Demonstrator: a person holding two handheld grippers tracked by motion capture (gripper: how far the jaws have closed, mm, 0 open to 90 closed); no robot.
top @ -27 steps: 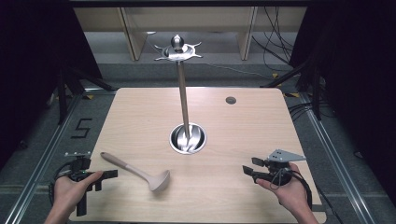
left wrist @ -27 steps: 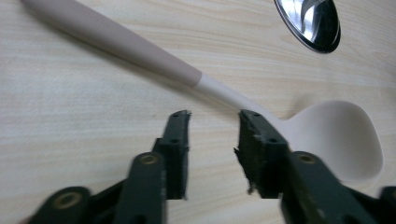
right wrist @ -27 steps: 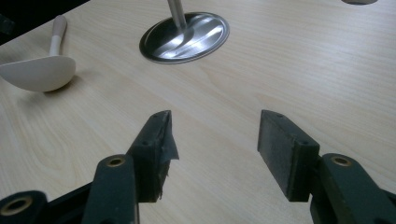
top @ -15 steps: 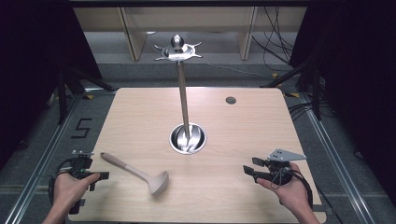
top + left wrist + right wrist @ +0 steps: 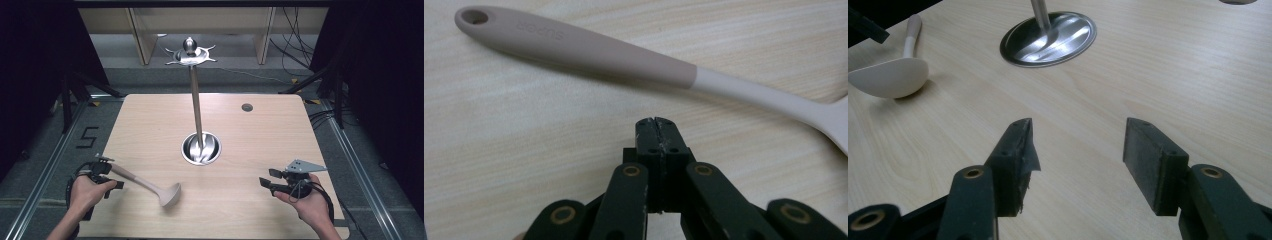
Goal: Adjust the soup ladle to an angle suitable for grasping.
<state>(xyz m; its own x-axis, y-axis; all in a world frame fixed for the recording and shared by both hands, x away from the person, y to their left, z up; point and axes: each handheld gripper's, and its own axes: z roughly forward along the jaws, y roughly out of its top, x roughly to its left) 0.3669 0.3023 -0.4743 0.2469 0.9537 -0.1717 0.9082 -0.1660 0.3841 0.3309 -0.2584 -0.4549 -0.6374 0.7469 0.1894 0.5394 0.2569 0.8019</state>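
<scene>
A ladle (image 5: 145, 182) with a taupe handle and a pale bowl lies flat on the wooden table (image 5: 260, 130) at the front left. My left gripper (image 5: 104, 172) hovers at the end of the handle. In the left gripper view its jaws (image 5: 656, 125) are pressed together with nothing between them, and the ladle handle (image 5: 589, 50) lies just beyond the tips. My right gripper (image 5: 268, 178) rests low at the front right, open and empty (image 5: 1078, 135). From there the ladle bowl (image 5: 890, 77) shows at the far left.
A metal stand rises from a round steel base (image 5: 200, 148) in the middle of the table, with a hooked crown (image 5: 190, 53) at its top; the base (image 5: 1048, 37) also lies ahead of the right gripper. A small dark grommet (image 5: 247, 107) sits at the back right.
My left hand has turned and moved forward and a little right, bringing its gripper over the handle's end. The ladle and the right hand have stayed put.
</scene>
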